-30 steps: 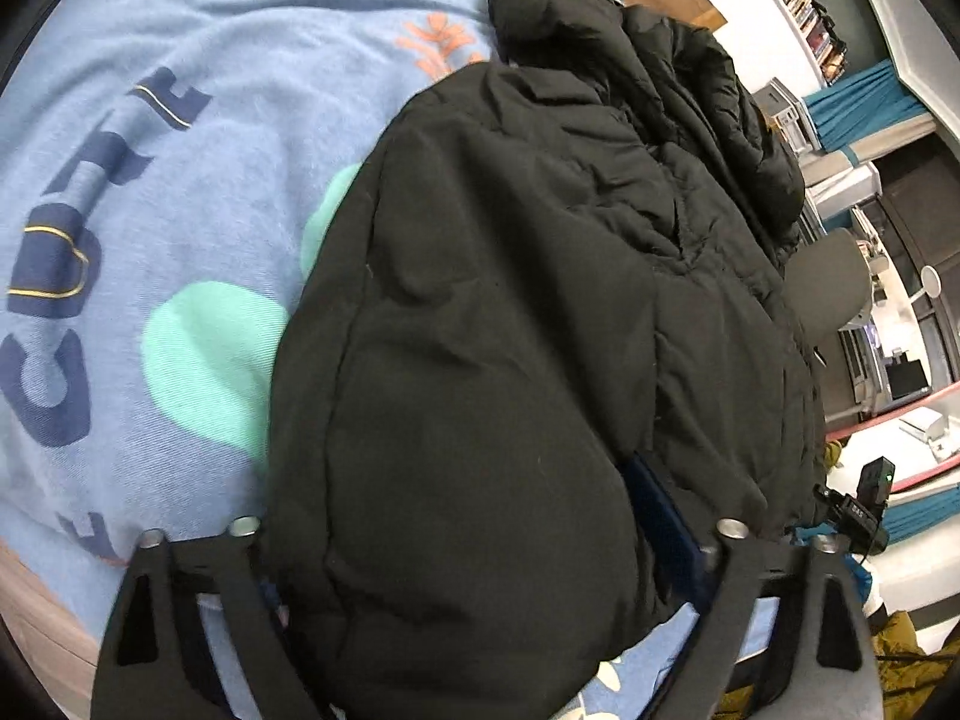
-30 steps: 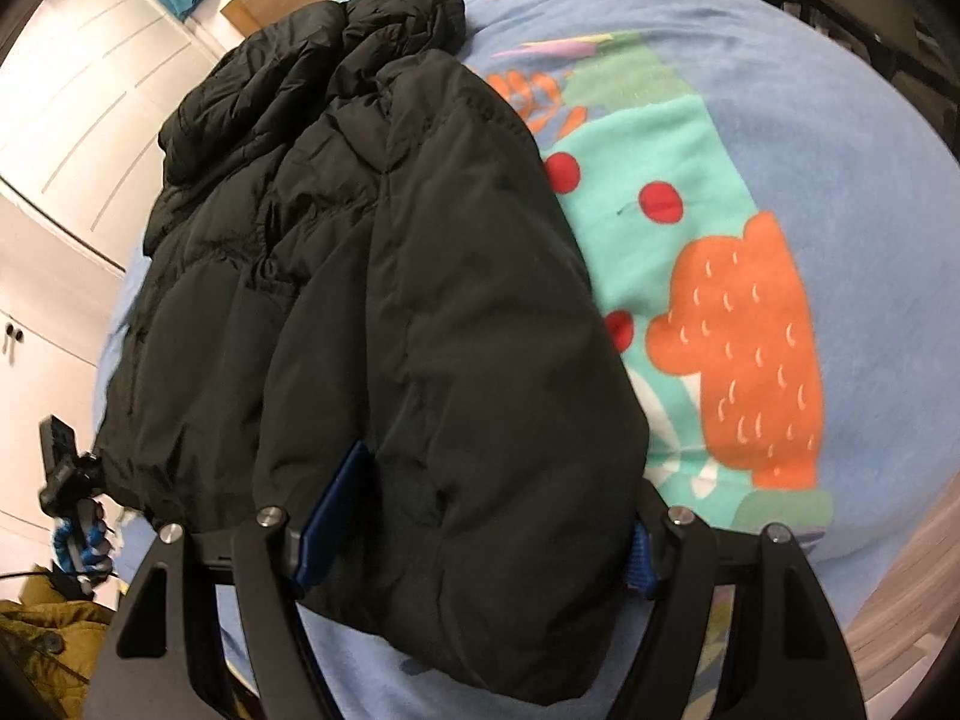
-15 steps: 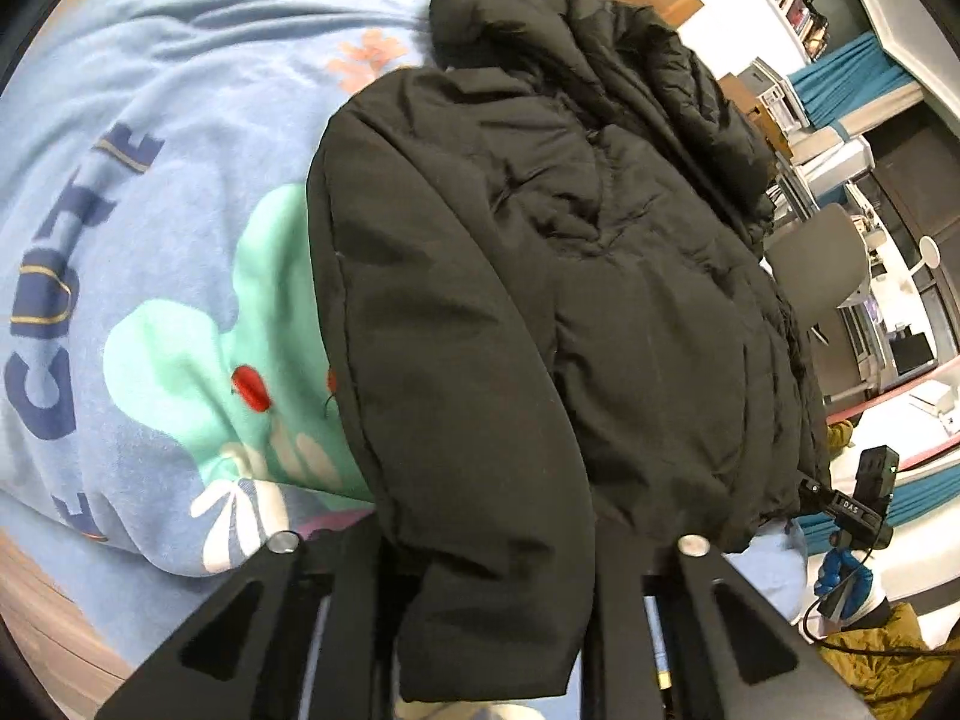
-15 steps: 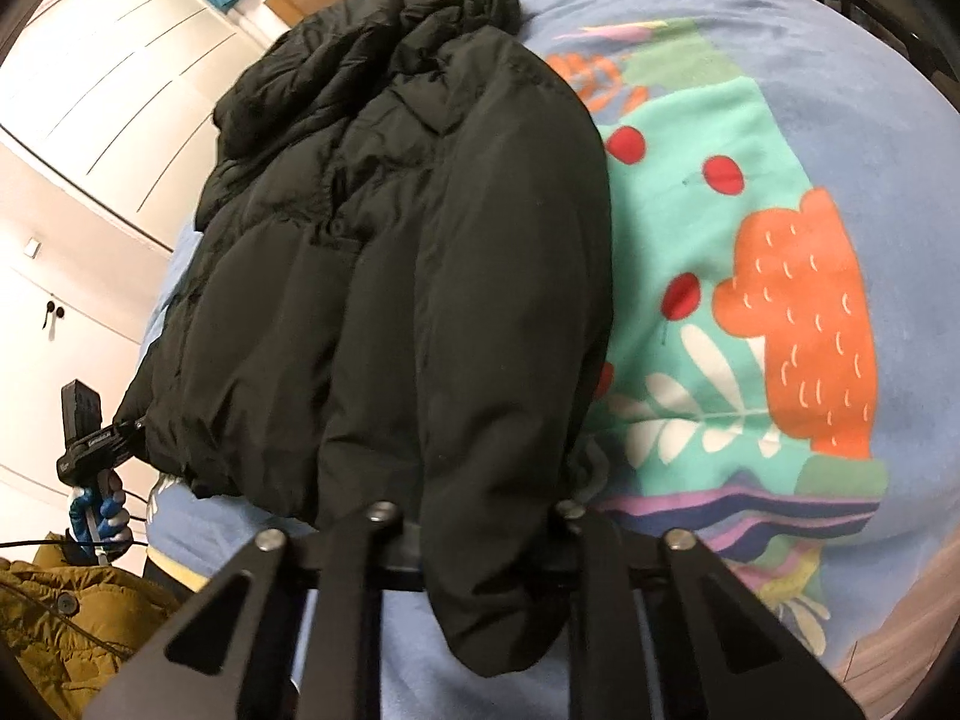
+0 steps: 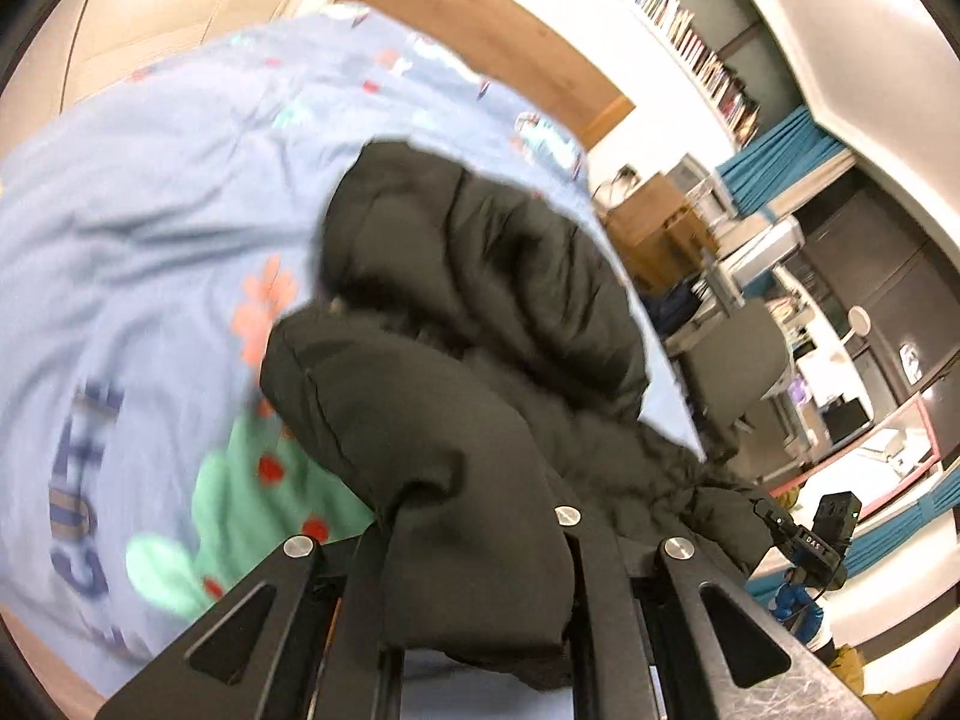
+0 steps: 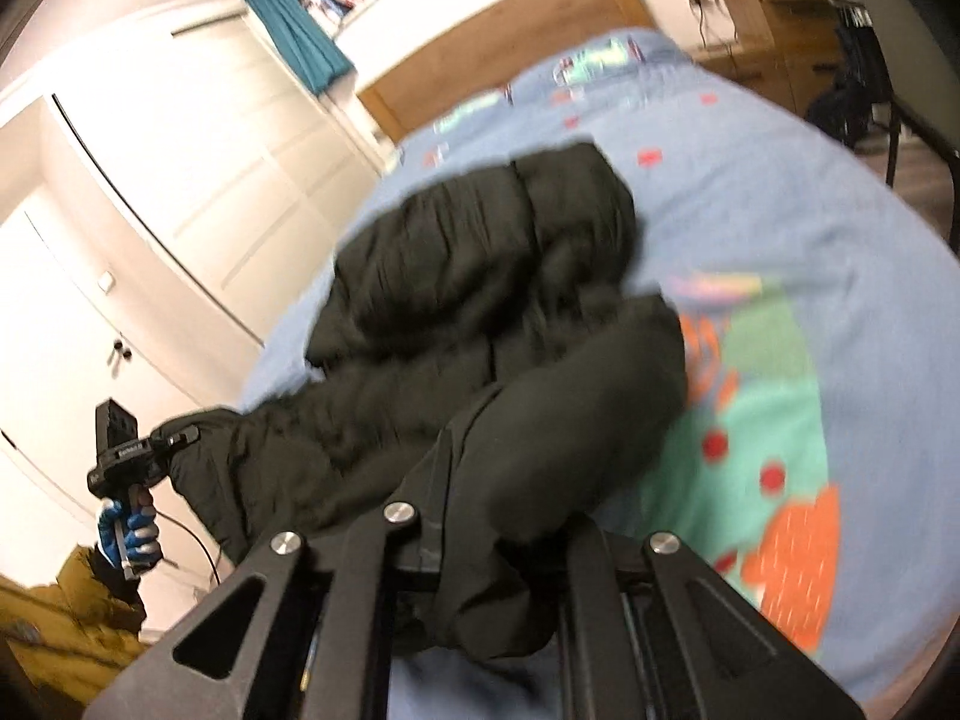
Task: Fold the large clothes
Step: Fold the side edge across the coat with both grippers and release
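A black puffer jacket lies on a blue patterned bedspread. My left gripper is shut on the jacket's near hem and holds it raised off the bed. My right gripper is shut on the other side of the same hem; the jacket hangs from it, with the hood end resting further up the bedspread. The fabric hides the fingertips of both grippers. The right gripper also shows in the left wrist view, and the left gripper in the right wrist view.
A wooden headboard stands at the far end of the bed. White wardrobe doors line one side. A desk and grey chair stand on the other side. A mustard-yellow garment shows at the lower left.
Both grippers have closed on the jacket's near hem and lifted it up and toward the headboard. The cameras have tilted upward, showing more of the room.
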`<action>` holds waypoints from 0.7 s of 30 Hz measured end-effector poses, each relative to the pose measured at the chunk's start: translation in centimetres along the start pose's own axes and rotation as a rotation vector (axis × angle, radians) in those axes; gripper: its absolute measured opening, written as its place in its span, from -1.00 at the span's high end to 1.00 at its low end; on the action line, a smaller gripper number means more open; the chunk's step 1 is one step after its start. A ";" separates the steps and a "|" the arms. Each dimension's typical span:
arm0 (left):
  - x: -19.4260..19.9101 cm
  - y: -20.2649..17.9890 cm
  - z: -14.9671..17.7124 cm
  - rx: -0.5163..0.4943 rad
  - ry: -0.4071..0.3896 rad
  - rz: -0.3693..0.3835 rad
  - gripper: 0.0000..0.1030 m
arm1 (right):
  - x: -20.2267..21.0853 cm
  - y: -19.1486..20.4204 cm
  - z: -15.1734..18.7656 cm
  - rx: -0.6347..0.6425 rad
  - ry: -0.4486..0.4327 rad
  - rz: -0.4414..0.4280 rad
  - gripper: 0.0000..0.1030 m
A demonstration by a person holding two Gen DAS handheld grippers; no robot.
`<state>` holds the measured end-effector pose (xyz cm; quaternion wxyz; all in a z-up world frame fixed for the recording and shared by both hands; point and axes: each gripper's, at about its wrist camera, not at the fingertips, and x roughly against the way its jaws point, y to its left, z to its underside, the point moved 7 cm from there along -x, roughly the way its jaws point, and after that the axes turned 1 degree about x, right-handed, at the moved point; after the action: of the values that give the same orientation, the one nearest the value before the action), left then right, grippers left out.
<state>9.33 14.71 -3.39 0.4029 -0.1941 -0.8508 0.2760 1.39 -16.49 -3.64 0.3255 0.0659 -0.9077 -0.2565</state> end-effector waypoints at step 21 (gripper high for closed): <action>-11.3 -0.1 -24.2 0.066 -0.143 -0.070 0.79 | -10.5 -5.2 -27.0 -0.182 -0.232 0.130 0.82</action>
<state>35.30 16.01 2.80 0.3565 -0.1308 -0.8741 0.3029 26.17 -29.41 5.60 0.2387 -0.0527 -0.9146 -0.3222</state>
